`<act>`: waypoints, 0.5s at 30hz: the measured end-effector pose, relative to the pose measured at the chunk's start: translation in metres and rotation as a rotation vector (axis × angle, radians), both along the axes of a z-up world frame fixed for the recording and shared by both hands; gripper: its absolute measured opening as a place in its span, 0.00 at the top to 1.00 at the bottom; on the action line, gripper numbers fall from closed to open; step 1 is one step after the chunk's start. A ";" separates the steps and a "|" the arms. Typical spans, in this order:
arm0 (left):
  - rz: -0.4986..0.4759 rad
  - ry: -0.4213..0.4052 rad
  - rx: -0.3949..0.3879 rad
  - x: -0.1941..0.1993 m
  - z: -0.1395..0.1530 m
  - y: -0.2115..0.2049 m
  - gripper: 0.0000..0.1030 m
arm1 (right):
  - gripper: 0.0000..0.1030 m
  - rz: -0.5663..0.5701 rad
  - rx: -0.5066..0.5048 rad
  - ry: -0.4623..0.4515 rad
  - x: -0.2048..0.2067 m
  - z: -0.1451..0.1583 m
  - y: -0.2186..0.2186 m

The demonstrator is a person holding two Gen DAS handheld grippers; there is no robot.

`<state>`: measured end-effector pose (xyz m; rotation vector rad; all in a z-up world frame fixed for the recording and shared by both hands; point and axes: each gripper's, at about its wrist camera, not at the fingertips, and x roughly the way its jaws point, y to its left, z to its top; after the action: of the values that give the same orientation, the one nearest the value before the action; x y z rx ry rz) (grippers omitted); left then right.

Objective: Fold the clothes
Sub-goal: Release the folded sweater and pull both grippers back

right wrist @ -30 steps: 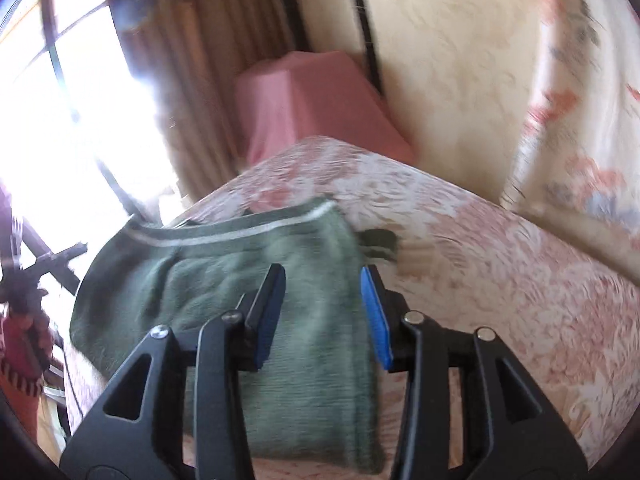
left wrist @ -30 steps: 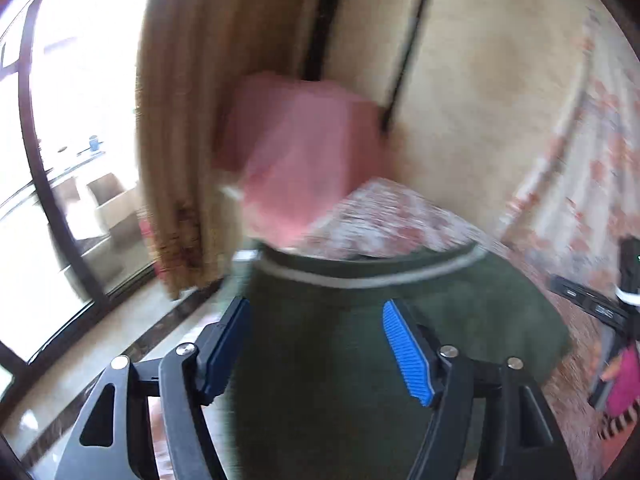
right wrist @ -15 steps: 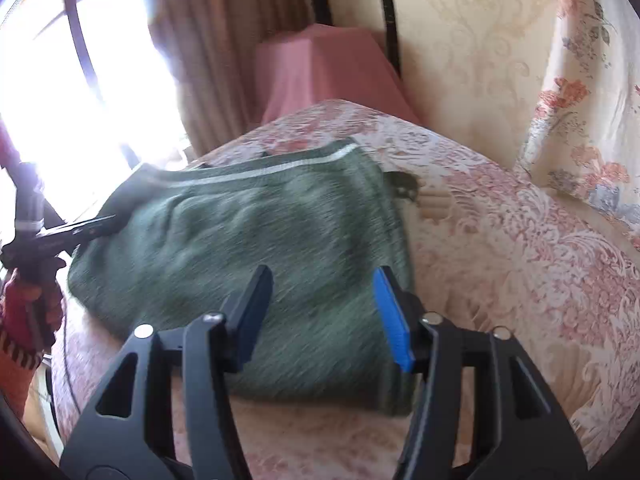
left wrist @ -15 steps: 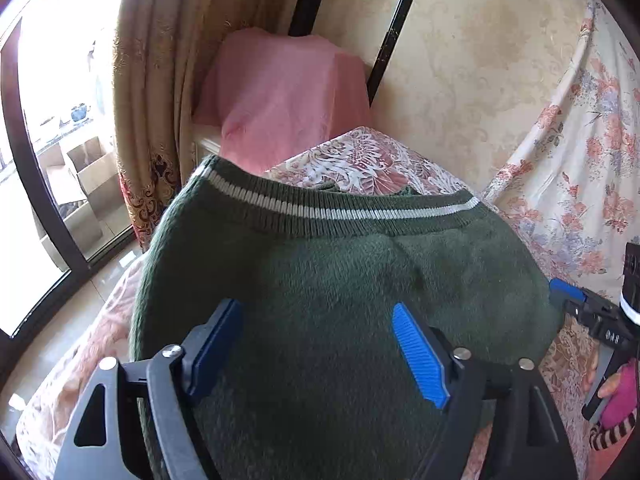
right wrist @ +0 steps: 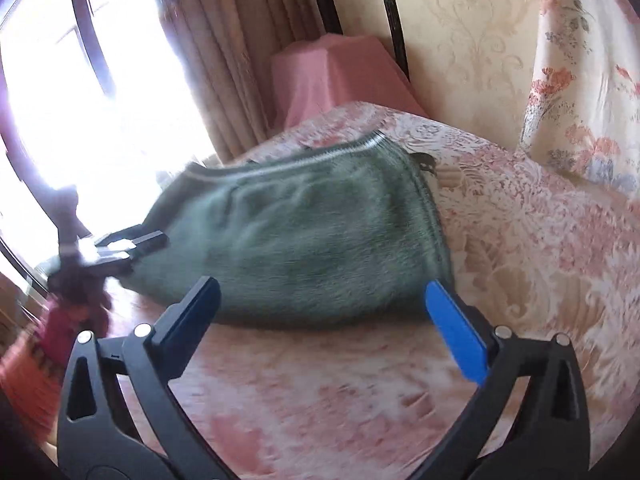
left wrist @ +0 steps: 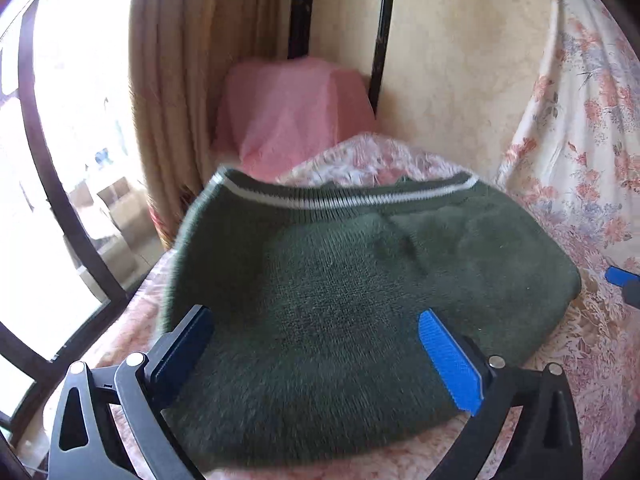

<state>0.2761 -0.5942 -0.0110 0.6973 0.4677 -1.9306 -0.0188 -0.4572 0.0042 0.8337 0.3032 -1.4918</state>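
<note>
A dark green knitted sweater (left wrist: 360, 288) lies folded on a pink floral bedspread (right wrist: 520, 240), its striped ribbed hem (left wrist: 344, 200) at the far side. My left gripper (left wrist: 316, 344) hovers open just over the sweater's near edge, nothing between its fingers. In the right wrist view the sweater (right wrist: 304, 236) lies ahead and to the left, and my right gripper (right wrist: 324, 312) stands wide open over bare bedspread just short of its near edge. The left gripper (right wrist: 120, 248) shows there at the sweater's left end. A blue fingertip (left wrist: 618, 276) of the right gripper peeks in at the left view's right edge.
A pink-draped stand (left wrist: 292, 112) sits past the bed's far corner beside beige curtains (left wrist: 172, 92) and a bright window (right wrist: 72, 100). A floral sheet (left wrist: 592, 100) hangs on the right. The person's red sleeve (right wrist: 68, 328) is at the left edge. The bed drops off to the left.
Both grippers drew back toward me from the sweater. The right gripper opened wider and now has bare bedspread under it. The sweater stays flat on the bed.
</note>
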 end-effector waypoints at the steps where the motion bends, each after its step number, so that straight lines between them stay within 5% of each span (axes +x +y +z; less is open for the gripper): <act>1: 0.029 -0.017 -0.040 0.000 0.007 0.011 0.00 | 0.00 -0.008 -0.010 -0.018 0.006 0.004 0.007; 4: 0.067 -0.026 -0.103 -0.001 0.024 0.036 0.00 | 0.00 -0.007 -0.026 0.018 0.035 0.017 0.021; 11: 0.147 -0.050 -0.236 -0.002 0.064 0.094 0.00 | 0.00 -0.052 0.020 0.379 0.123 0.046 0.033; 15: 0.112 -0.046 -0.205 -0.012 0.076 0.108 0.00 | 0.00 -0.115 0.066 0.501 0.149 0.055 0.029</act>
<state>0.2639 -0.4862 0.0650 0.5692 0.2695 -1.8220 0.1304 -0.4284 0.0593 0.5240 0.6873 -1.7976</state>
